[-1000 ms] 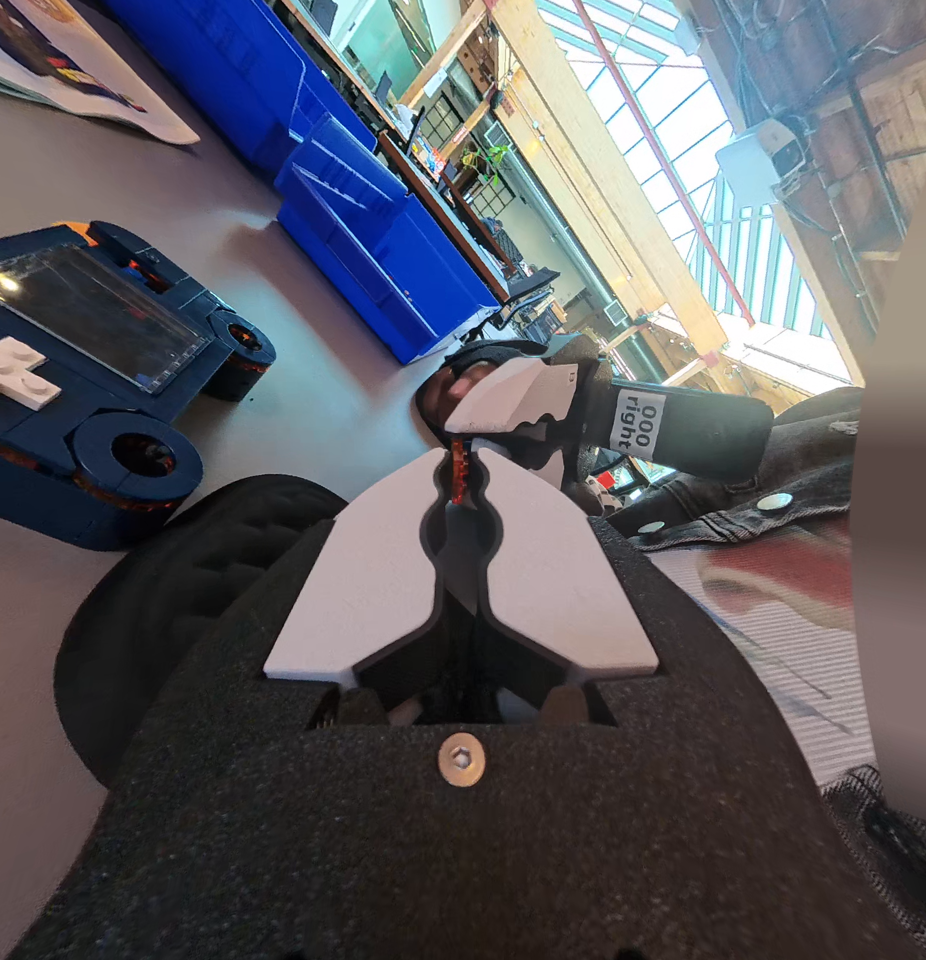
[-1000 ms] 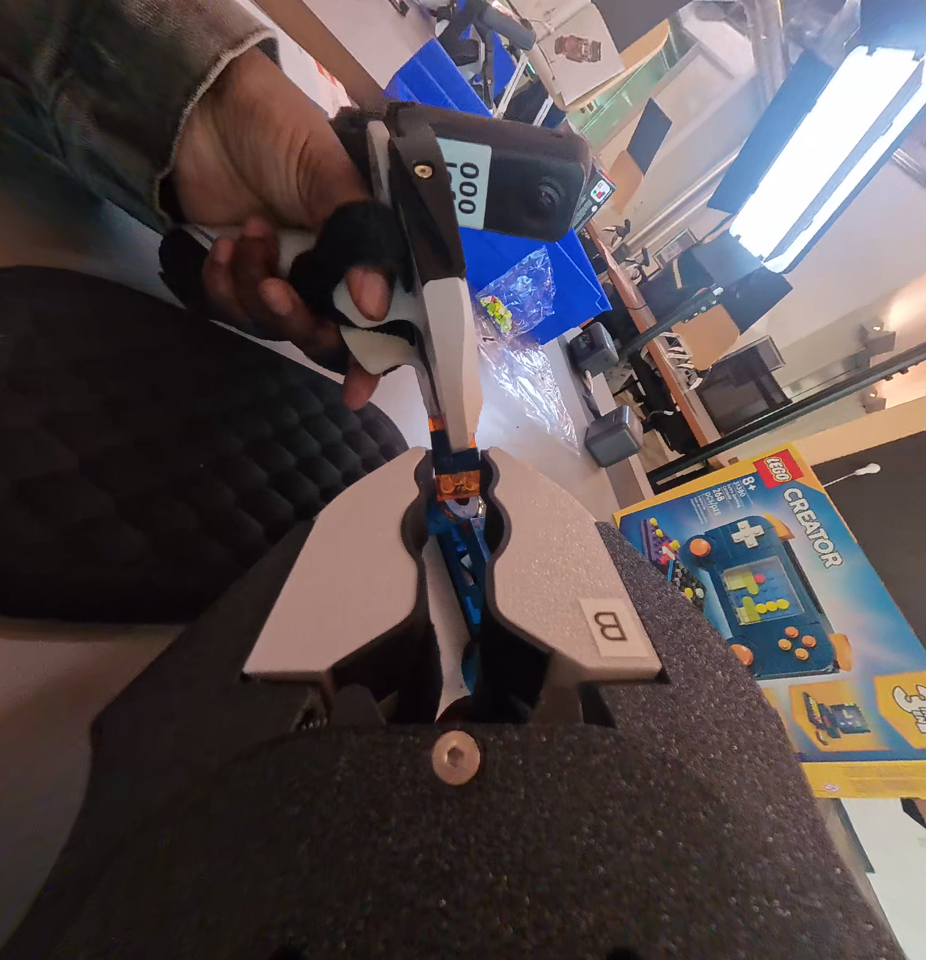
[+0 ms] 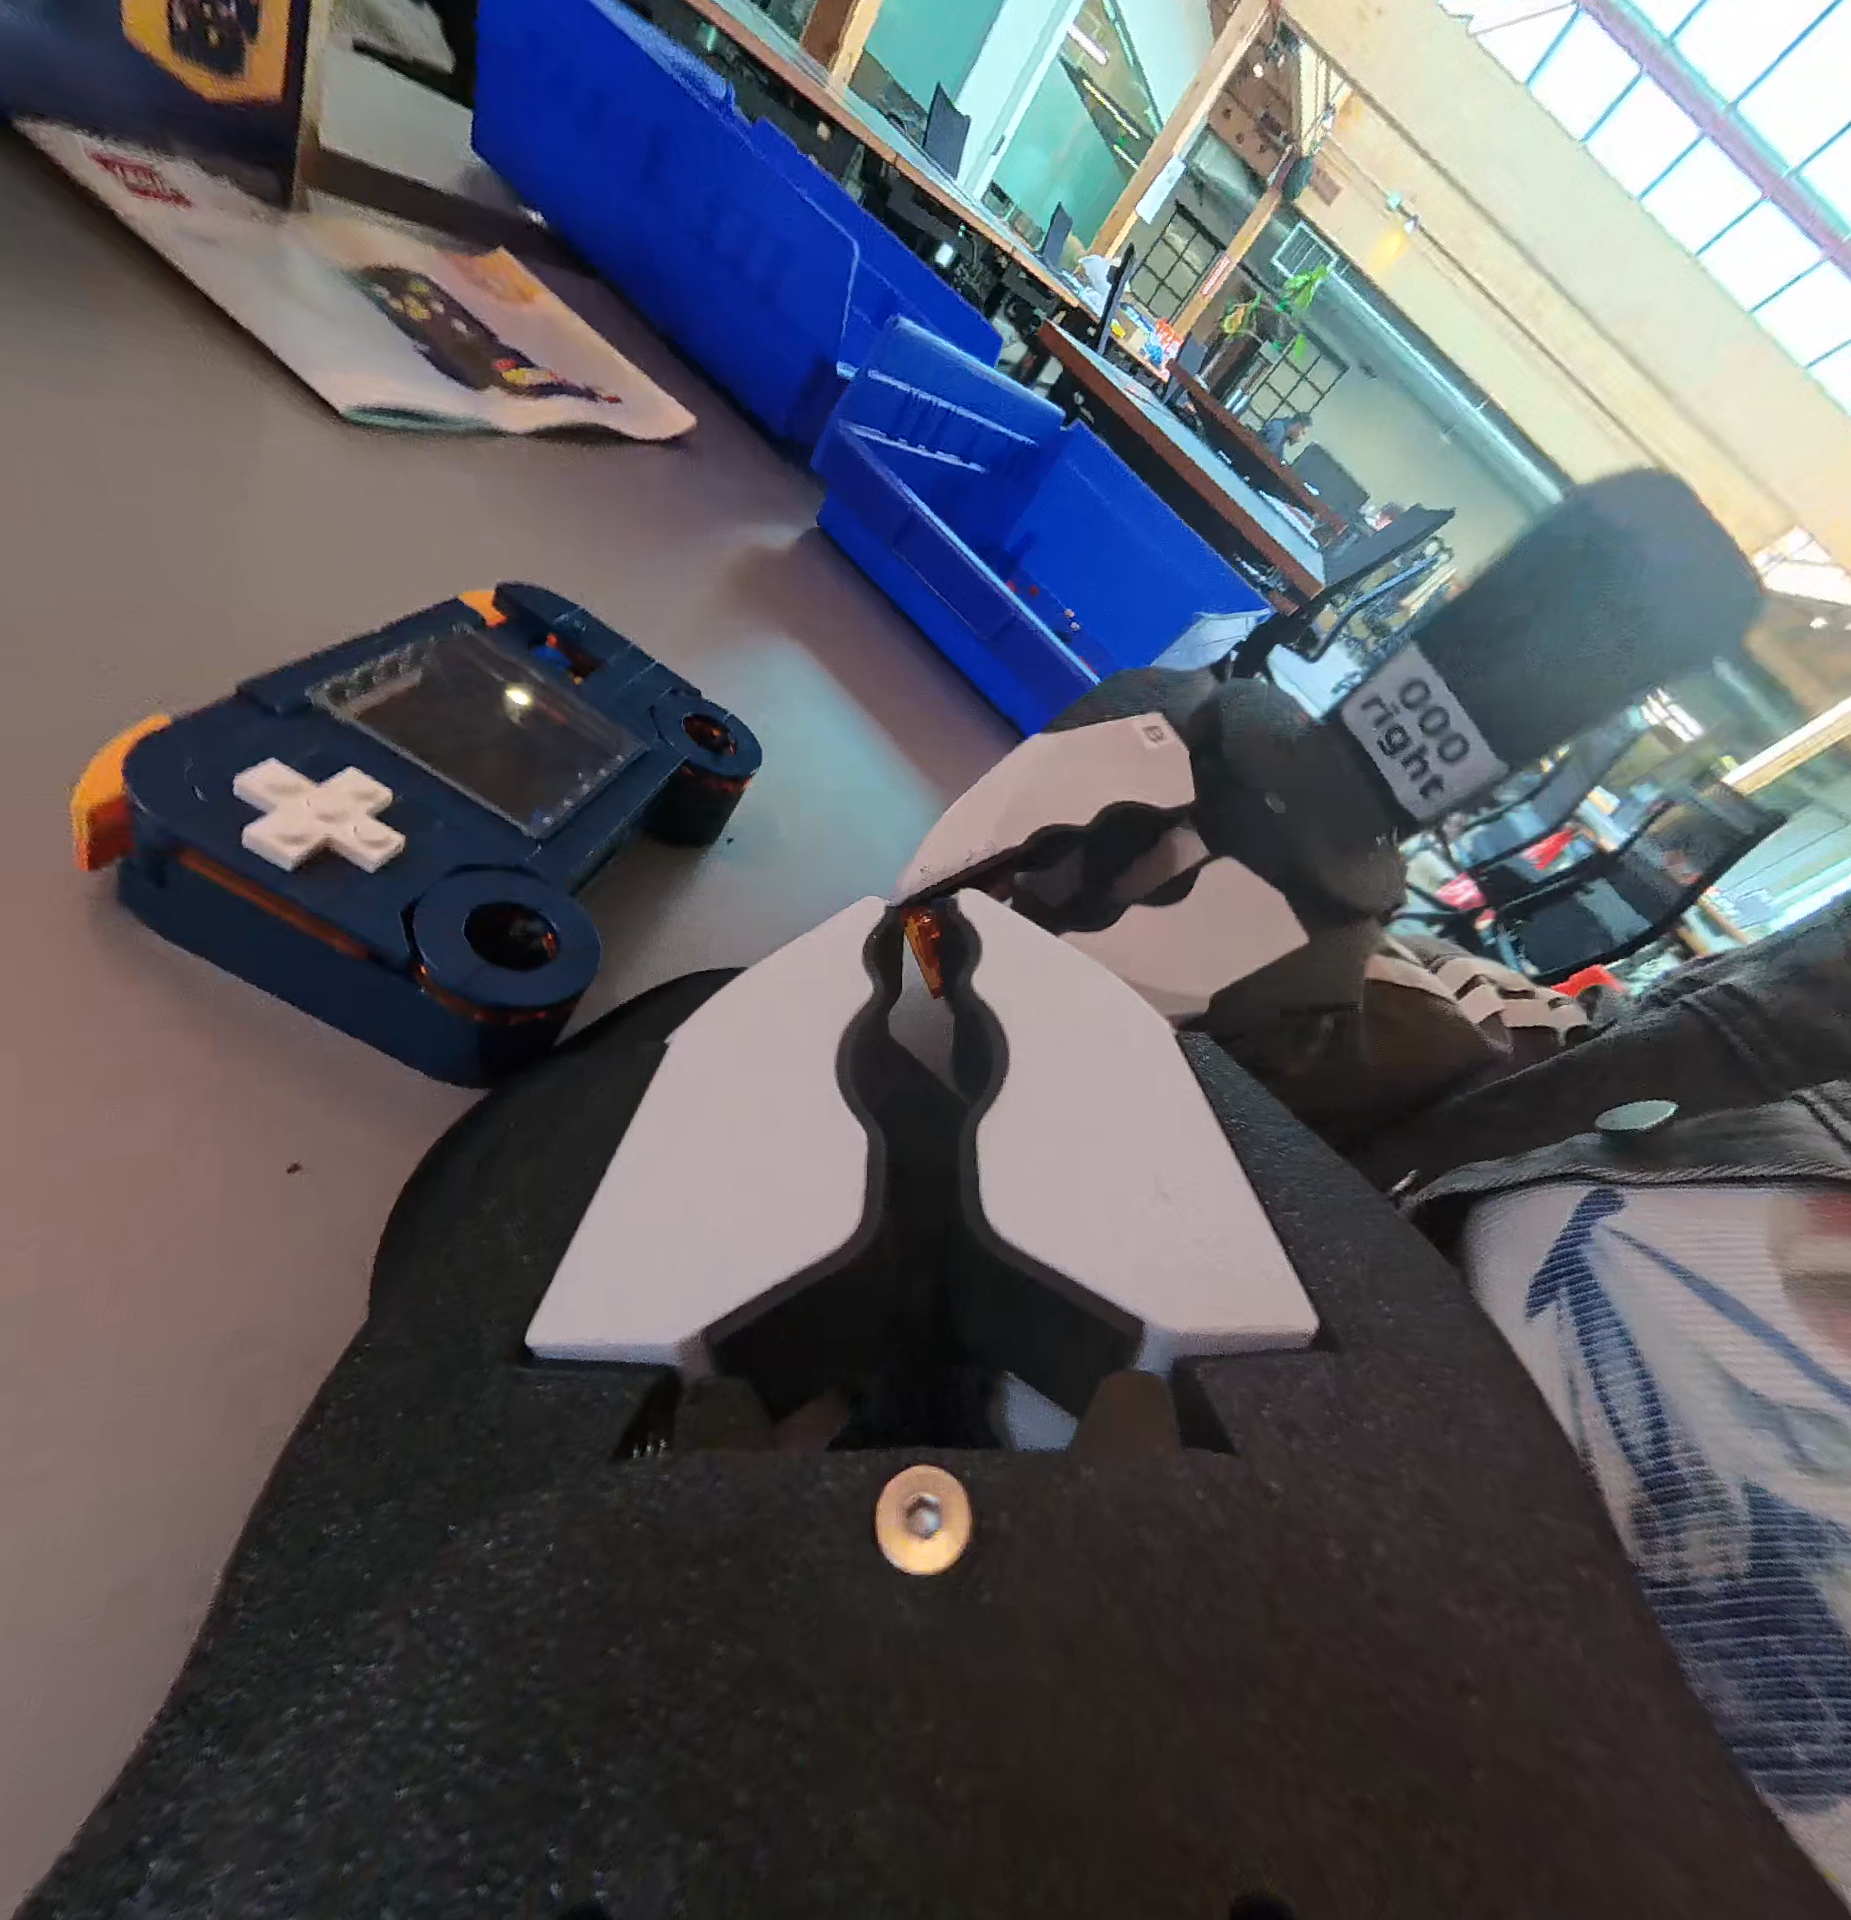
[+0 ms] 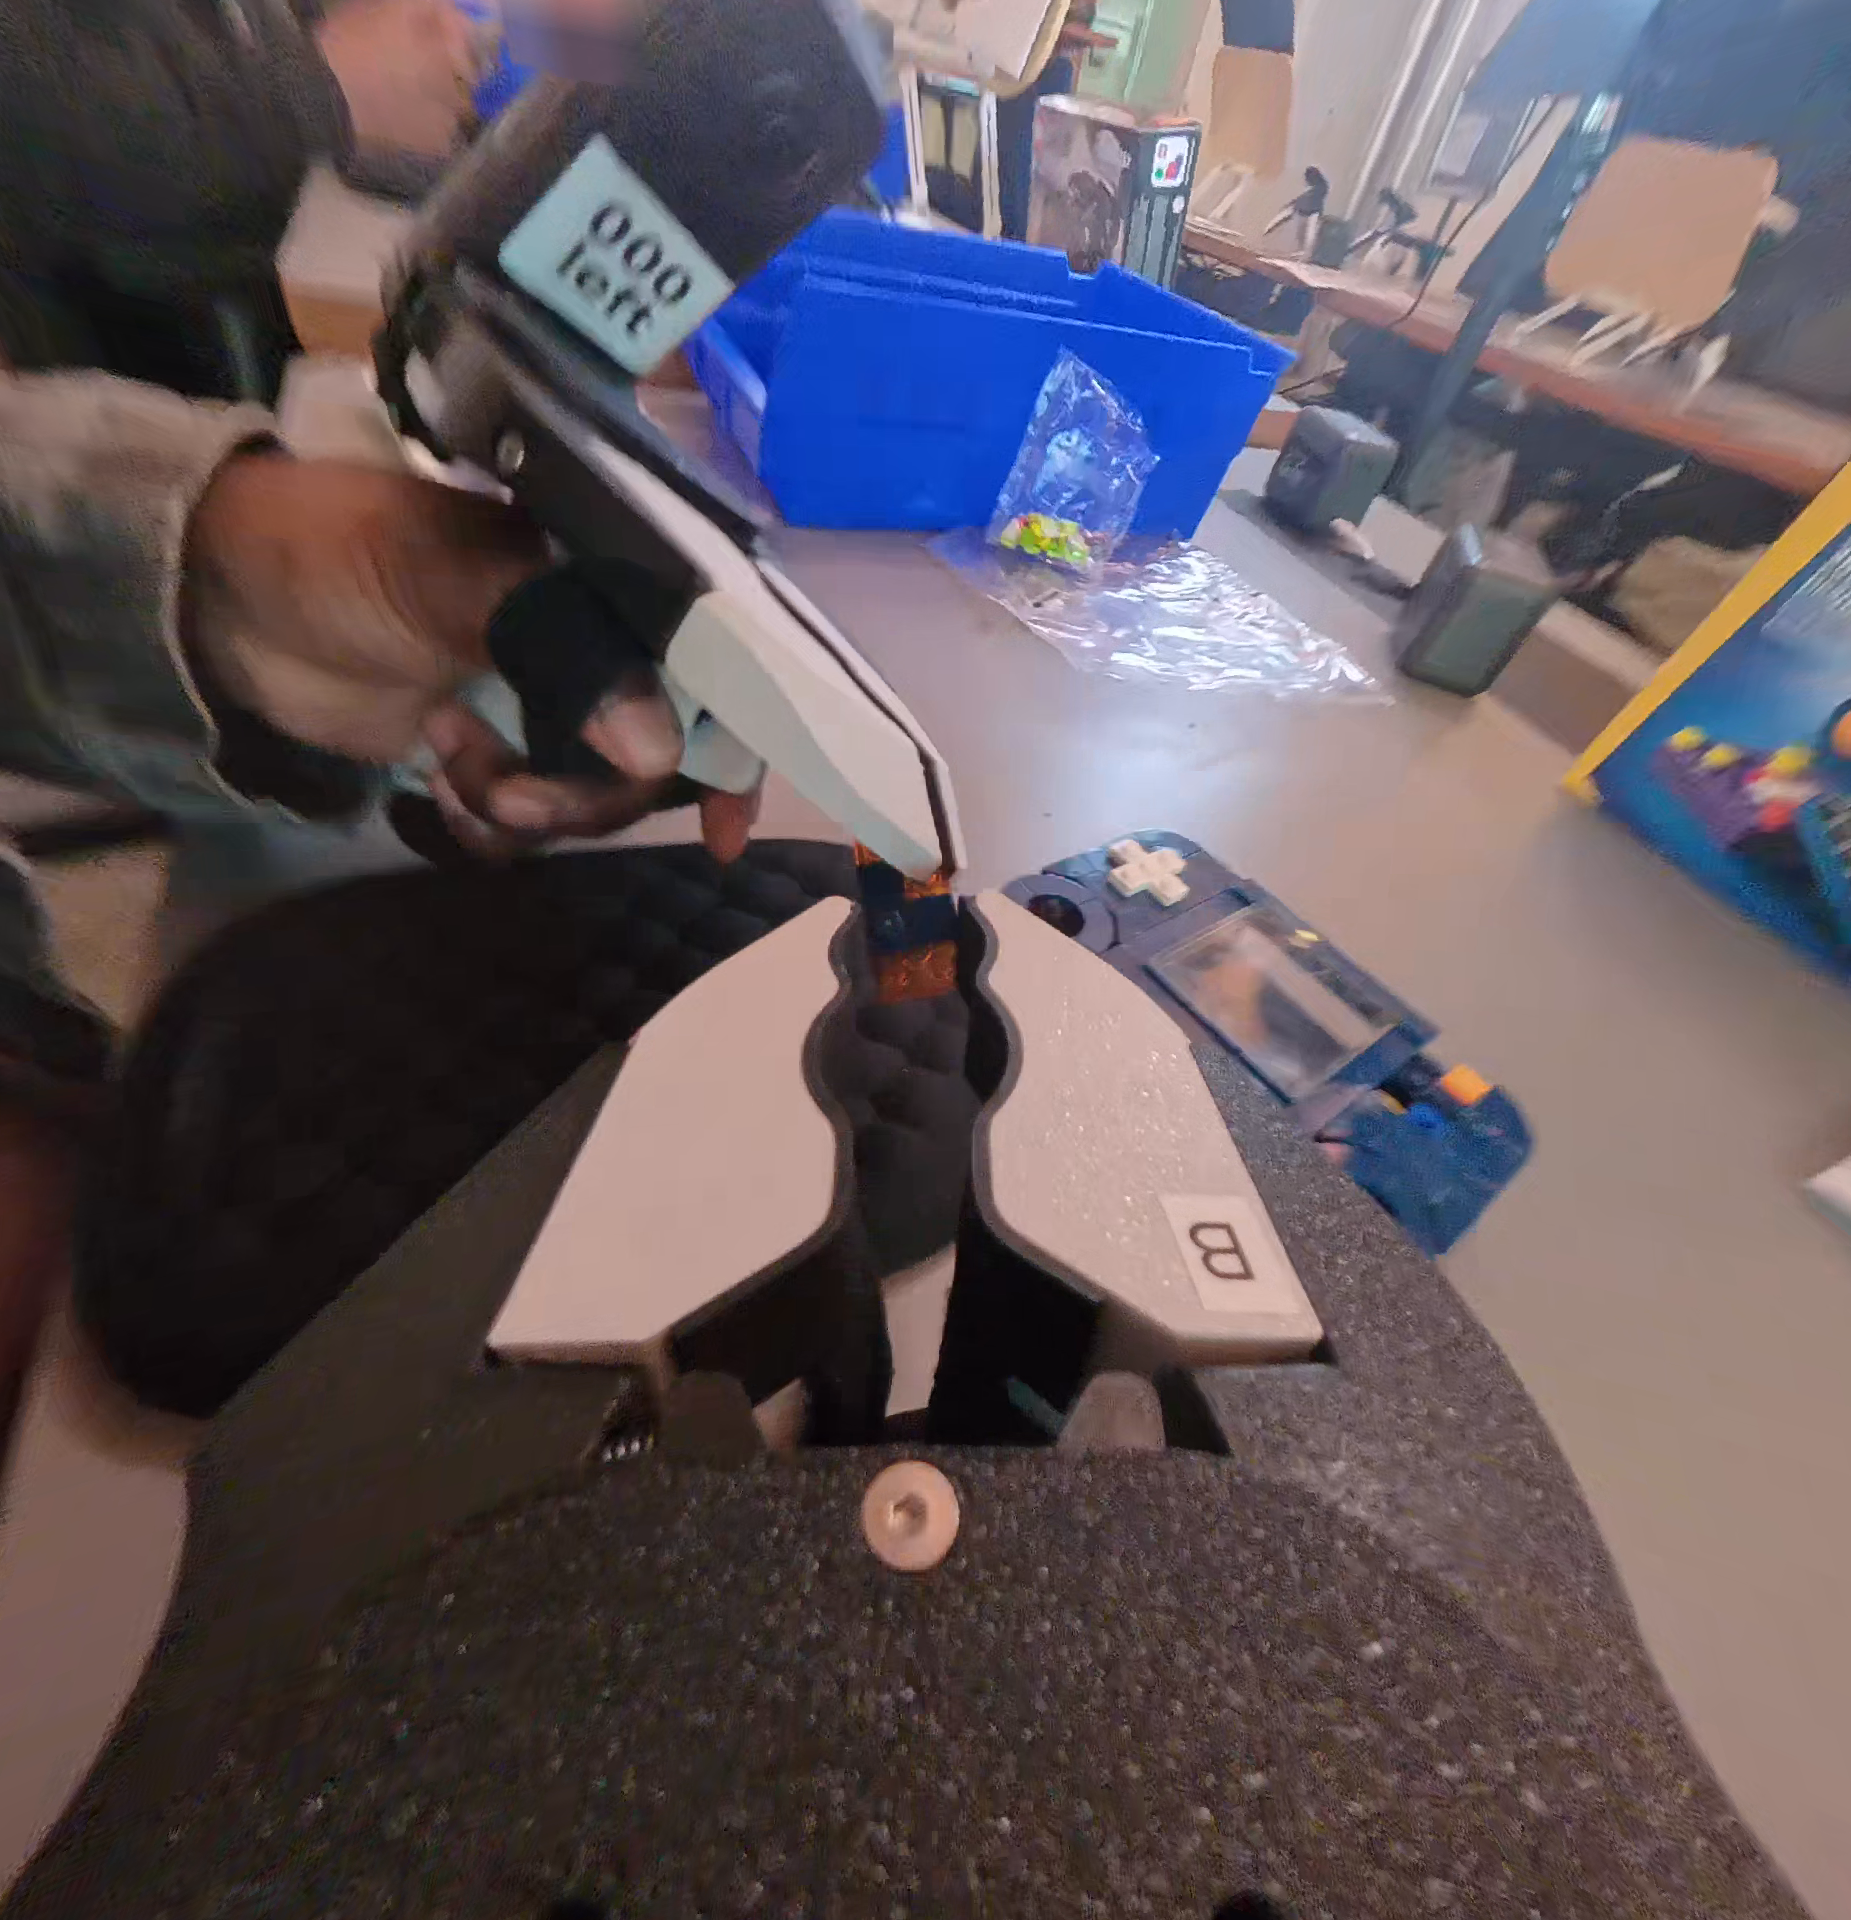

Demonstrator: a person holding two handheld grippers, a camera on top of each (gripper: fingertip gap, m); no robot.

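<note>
here both grippers are meeting tip to tip above a black cushion (image 4: pixel 401 1060): the left gripper (image 3: pixel 926 914) is pinching a small orange piece (image 3: pixel 926 948), the right gripper (image 4: pixel 905 914) is clamping a dark blue and orange brick stack (image 4: pixel 905 940). a blue brick-built handheld console (image 3: pixel 401 800) is lying nearby on the grey table (image 3: pixel 173 1247).

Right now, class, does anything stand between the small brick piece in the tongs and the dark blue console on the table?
Nothing visible does. Left tongs and right tongs both pinch the small brick piece; only bare table separates it from the console.
</note>
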